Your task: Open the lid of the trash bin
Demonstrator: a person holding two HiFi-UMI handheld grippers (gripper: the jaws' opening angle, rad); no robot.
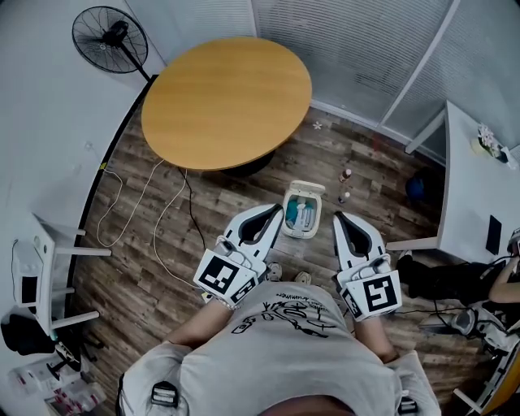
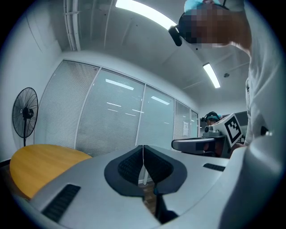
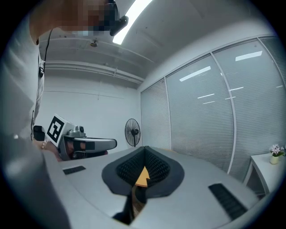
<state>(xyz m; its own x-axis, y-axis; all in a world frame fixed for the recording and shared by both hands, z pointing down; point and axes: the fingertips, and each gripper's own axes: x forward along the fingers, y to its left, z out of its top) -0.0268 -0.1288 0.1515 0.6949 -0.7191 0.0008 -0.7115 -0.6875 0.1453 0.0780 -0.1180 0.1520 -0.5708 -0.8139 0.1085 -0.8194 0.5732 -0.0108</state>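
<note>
Light: ceiling strips point(image 2: 147, 13) are glowing cool and even above me.
Glare: they are mirroring in the glass partition point(image 2: 116, 125).
Shadows: a soft one is pooling under the round surface point(image 1: 226, 101).
Edges: both wide-angle views are bulging, corners going black.
Focus: my left tongs point(image 2: 143, 150) are blurring up close.

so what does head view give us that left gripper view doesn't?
Head view only: the trash bin on the floor, its inside showing. Left gripper view only: the ceiling lights, and the left gripper close up, jaws shut together on nothing. Both: the round table, the fan and the right gripper.
</note>
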